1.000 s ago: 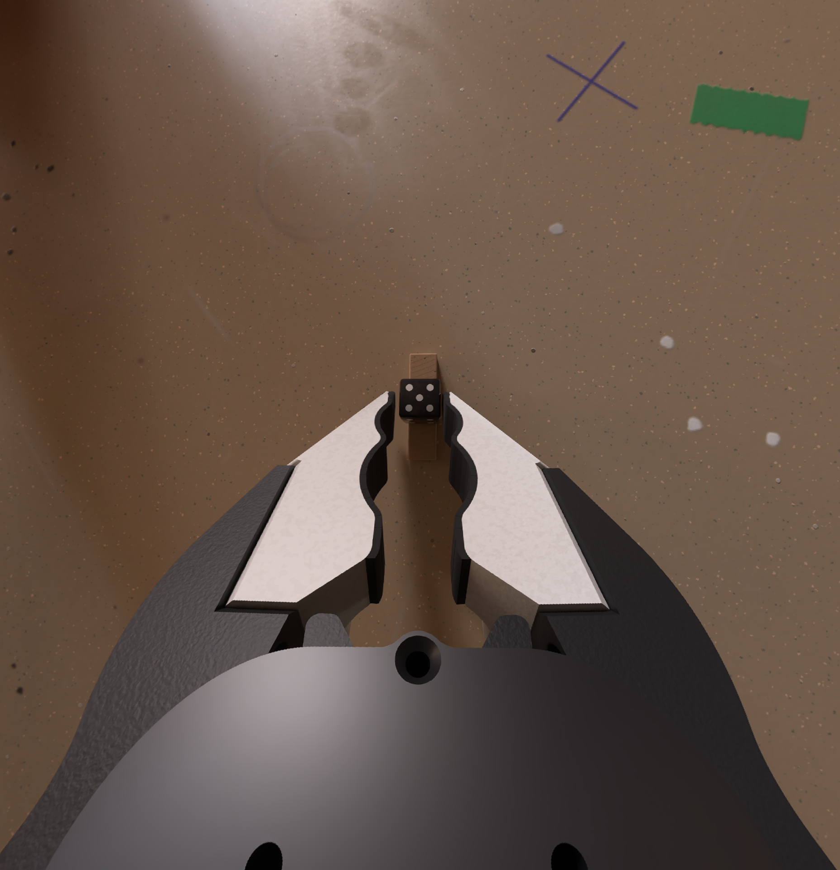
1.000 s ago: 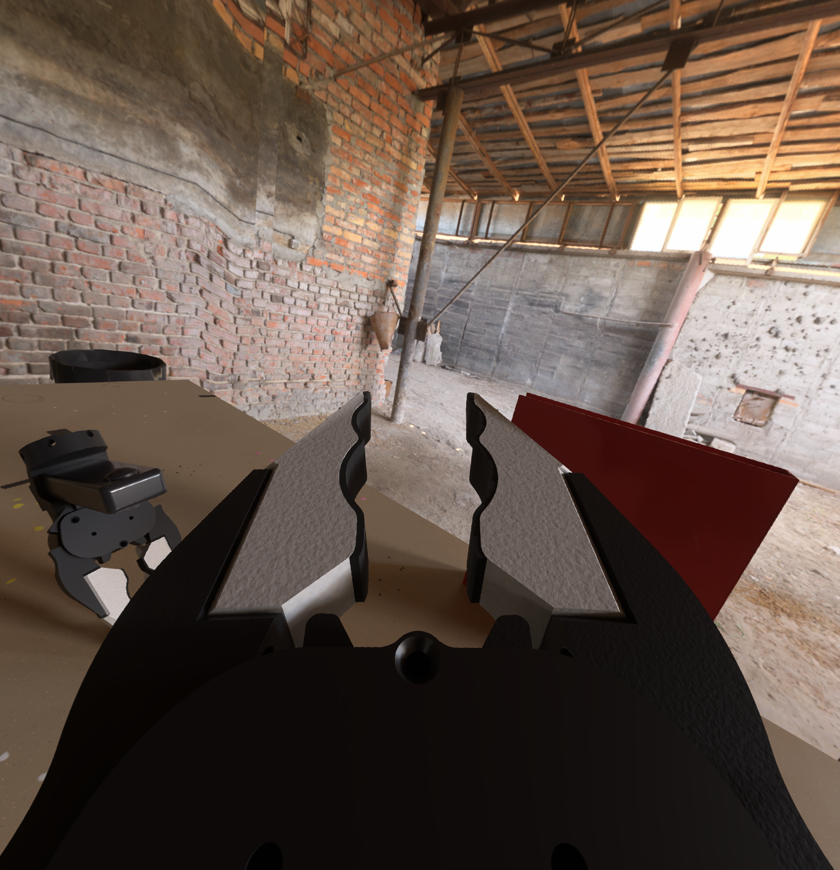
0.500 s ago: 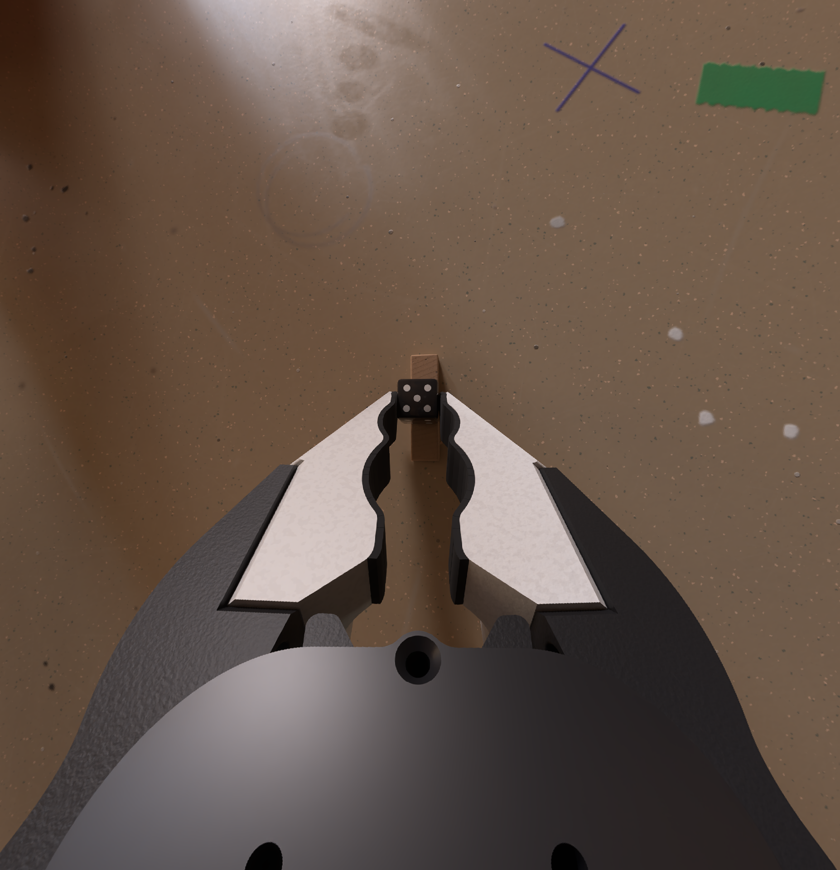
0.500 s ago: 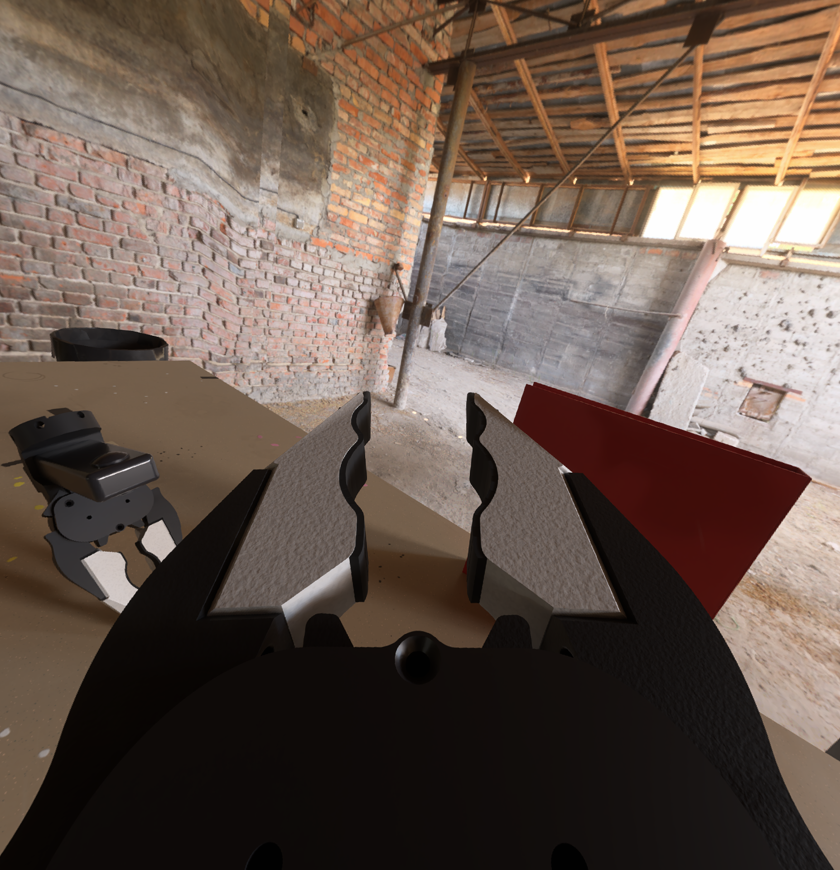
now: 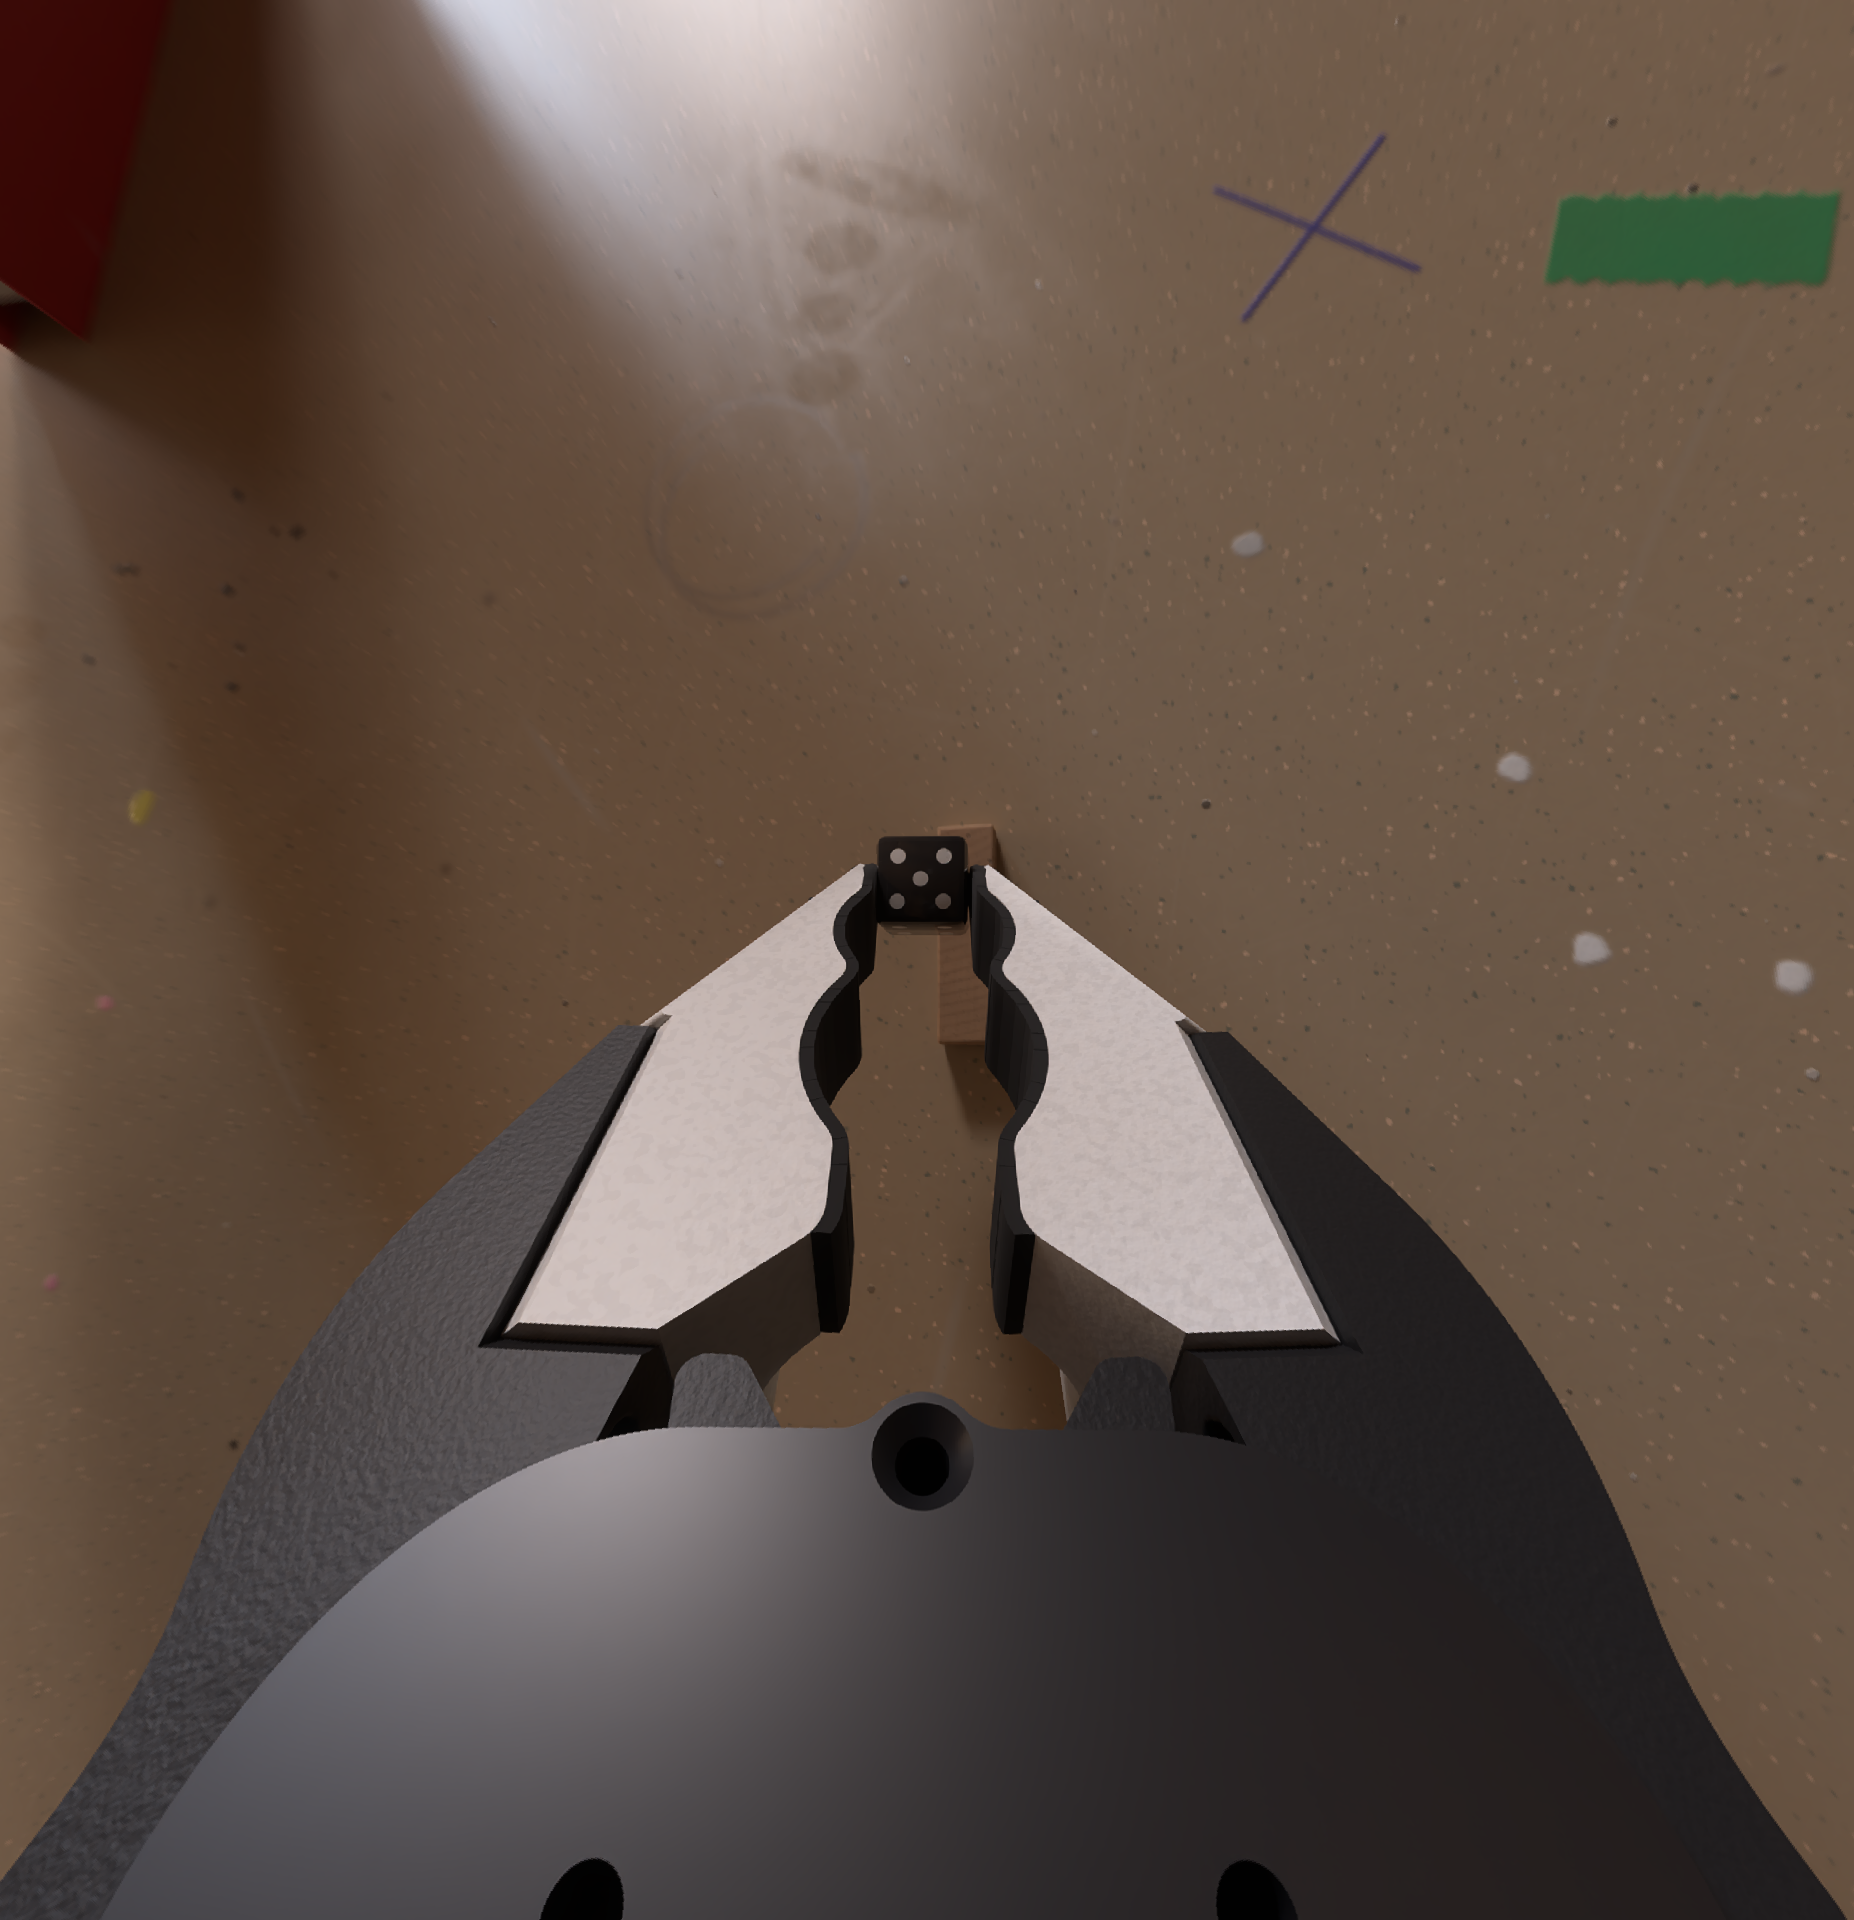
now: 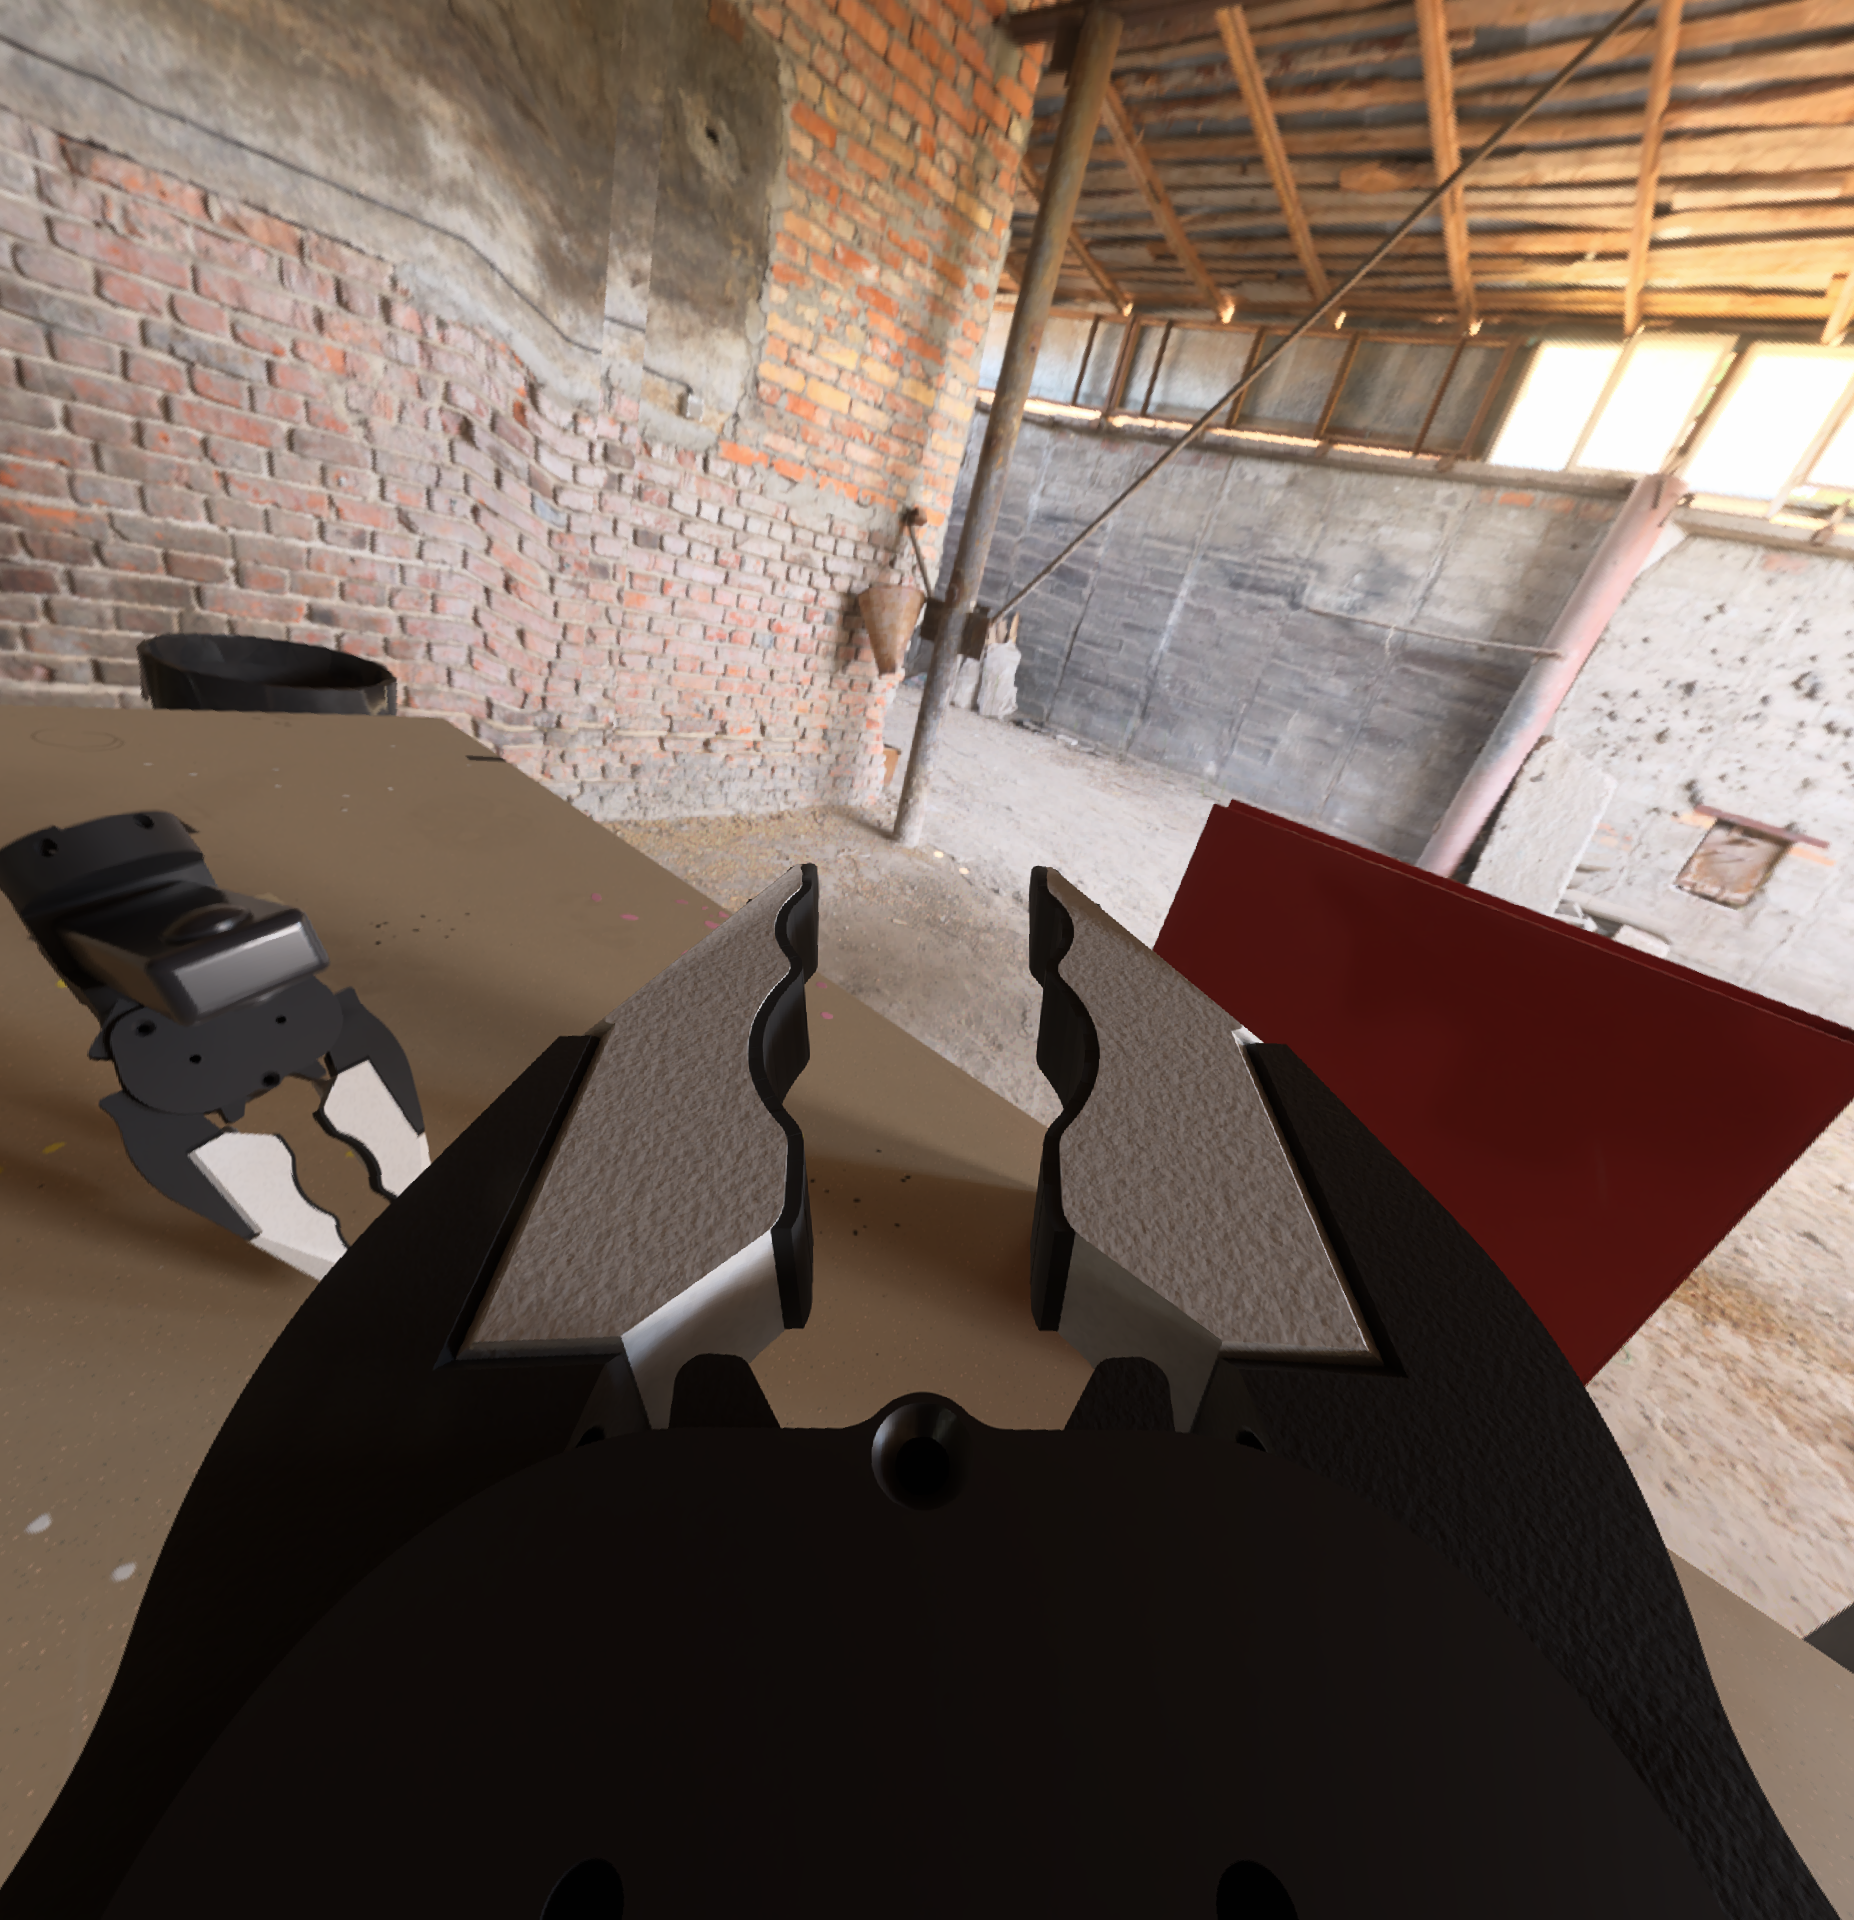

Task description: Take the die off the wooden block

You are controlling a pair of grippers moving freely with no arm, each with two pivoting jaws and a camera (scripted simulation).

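Observation:
A small black die (image 5: 921, 881) with white pips is pinched between the fingertips of my left gripper (image 5: 919, 885), which is shut on it. The die is held above the table, to the left of the narrow wooden block (image 5: 960, 987). The block lies on the brown table, partly hidden behind the right finger. My right gripper (image 6: 923, 904) is open and empty, held above the table's edge and pointing out into the room. The left gripper also shows in the right wrist view (image 6: 279, 1122), pointing down at the table, with its tips hidden behind my right gripper's body.
A dark red box (image 6: 1474, 1091) stands at the table's edge; it also shows in the left wrist view (image 5: 40, 156). A green tape strip (image 5: 1692, 239) and a purple cross mark (image 5: 1315, 227) lie on the table. A black bin (image 6: 263, 675) stands at the far side.
The left fingers closed on the die and carried it left, off the block's line. The left view drew back from the table. The right gripper turned slightly and stayed open.

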